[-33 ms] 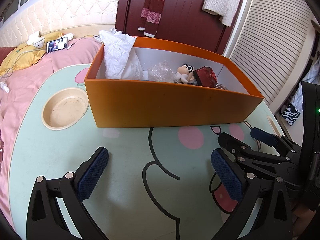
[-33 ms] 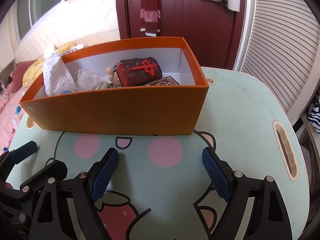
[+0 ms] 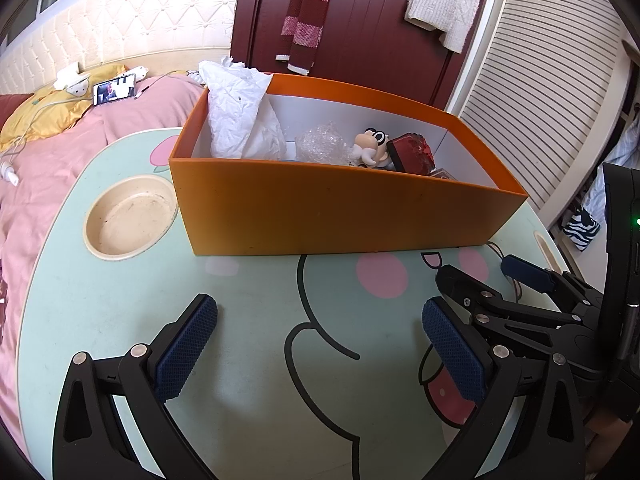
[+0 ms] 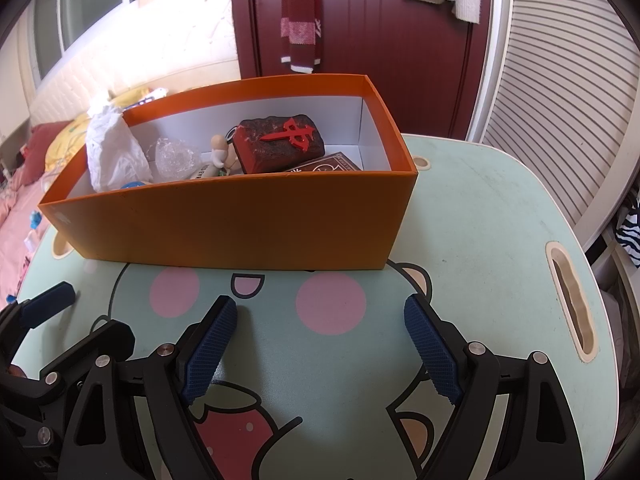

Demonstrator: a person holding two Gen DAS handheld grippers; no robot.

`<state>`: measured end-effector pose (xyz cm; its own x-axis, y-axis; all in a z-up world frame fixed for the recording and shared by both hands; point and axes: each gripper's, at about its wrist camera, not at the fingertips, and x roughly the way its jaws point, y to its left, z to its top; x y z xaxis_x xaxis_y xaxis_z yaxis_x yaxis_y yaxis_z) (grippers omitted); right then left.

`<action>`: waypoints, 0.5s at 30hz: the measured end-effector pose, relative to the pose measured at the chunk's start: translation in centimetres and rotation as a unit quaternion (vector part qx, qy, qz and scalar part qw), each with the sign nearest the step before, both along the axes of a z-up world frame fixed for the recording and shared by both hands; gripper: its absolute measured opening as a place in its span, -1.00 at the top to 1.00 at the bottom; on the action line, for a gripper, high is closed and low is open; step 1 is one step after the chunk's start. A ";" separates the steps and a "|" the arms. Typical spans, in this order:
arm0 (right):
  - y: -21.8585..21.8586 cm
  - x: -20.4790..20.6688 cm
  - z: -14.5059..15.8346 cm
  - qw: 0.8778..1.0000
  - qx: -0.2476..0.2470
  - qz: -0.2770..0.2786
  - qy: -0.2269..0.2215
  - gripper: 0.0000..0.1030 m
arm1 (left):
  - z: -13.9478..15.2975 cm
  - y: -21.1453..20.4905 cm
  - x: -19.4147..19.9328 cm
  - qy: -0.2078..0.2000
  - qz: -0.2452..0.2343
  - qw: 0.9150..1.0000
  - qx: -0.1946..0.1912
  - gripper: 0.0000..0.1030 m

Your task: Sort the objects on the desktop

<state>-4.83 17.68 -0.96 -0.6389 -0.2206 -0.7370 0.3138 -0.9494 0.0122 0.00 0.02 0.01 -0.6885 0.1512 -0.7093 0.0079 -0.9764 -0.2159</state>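
Observation:
An orange box (image 3: 340,208) stands on the mint cartoon table (image 3: 248,360), beyond both grippers. It holds crumpled white paper (image 3: 240,120), a clear plastic wad (image 3: 320,144), a small cartoon figure (image 3: 370,146), a dark red block (image 4: 280,144) with a red emblem, and a brown card pack (image 4: 328,164). My left gripper (image 3: 316,320) hovers open over the table with nothing between its fingers. My right gripper (image 4: 320,312) is open and empty as well, just in front of the box's (image 4: 240,224) near wall. The two grippers sit side by side.
A round cream recess (image 3: 130,220) lies in the table left of the box. A handle slot (image 4: 570,300) is cut near the right edge. A pink bed (image 3: 60,160) with a phone (image 3: 114,90) lies to the left. A dark red door (image 4: 380,40) and slatted panels stand behind.

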 end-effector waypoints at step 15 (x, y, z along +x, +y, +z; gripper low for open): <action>-0.1 -0.1 -0.3 1.000 -0.003 0.002 -0.002 -0.67 | 0.1 0.1 -0.1 -0.004 -0.002 1.000 -0.007 -0.99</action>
